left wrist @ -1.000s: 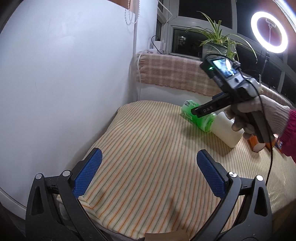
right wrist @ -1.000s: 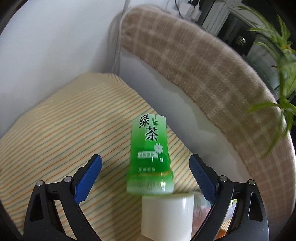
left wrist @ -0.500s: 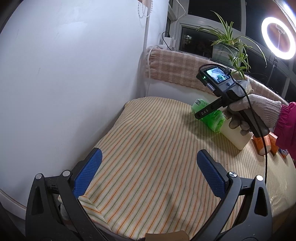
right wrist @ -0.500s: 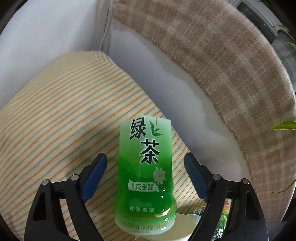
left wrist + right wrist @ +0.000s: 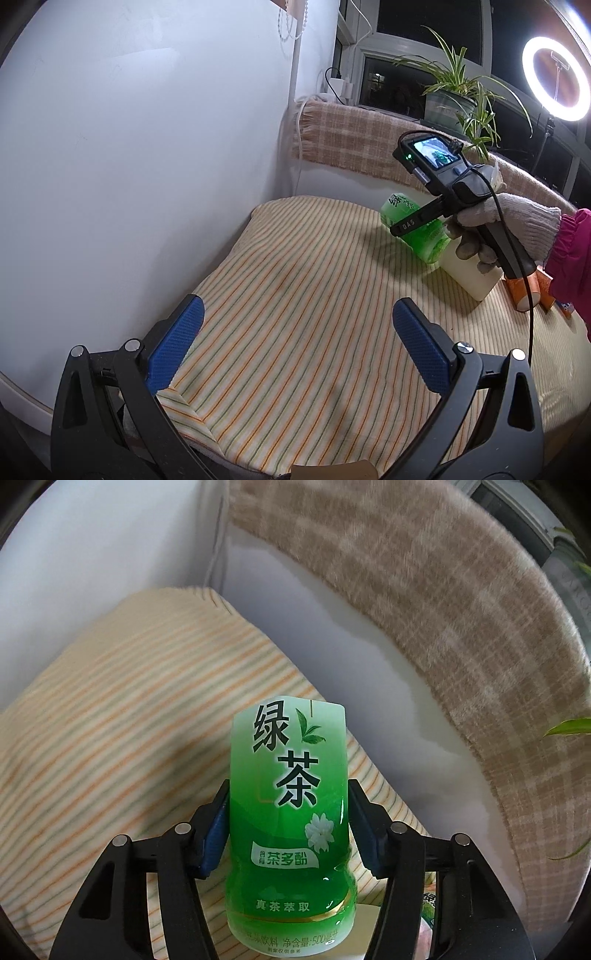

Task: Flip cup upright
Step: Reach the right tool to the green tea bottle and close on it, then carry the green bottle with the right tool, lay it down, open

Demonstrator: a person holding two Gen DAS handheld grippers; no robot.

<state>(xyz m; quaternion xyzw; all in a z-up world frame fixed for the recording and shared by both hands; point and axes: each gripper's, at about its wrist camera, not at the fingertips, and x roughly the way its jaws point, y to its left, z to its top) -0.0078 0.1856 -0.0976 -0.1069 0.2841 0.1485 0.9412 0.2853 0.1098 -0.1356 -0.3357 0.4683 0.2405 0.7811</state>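
Right tongs (image 5: 288, 827) clenched on the green-tea-labelled cup (image 5: 290, 812) lying on the striped bench (image 5: 110, 720); left tongs (image 5: 295, 332) released, well apart; advise pivoting slowly, grip firm mid-body to prevent slip.

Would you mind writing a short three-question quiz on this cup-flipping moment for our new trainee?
1. True or false: the right gripper has its blue pads against both sides of the green cup.
2. How is the left gripper set? A) shut on the green cup B) open above the striped cloth, holding nothing C) shut on the white bottle
3. Fill in: in the left wrist view, the green cup is not upright but ____, its end meeting the white bottle.

Key: 1 true; 2 B; 3 tilted.
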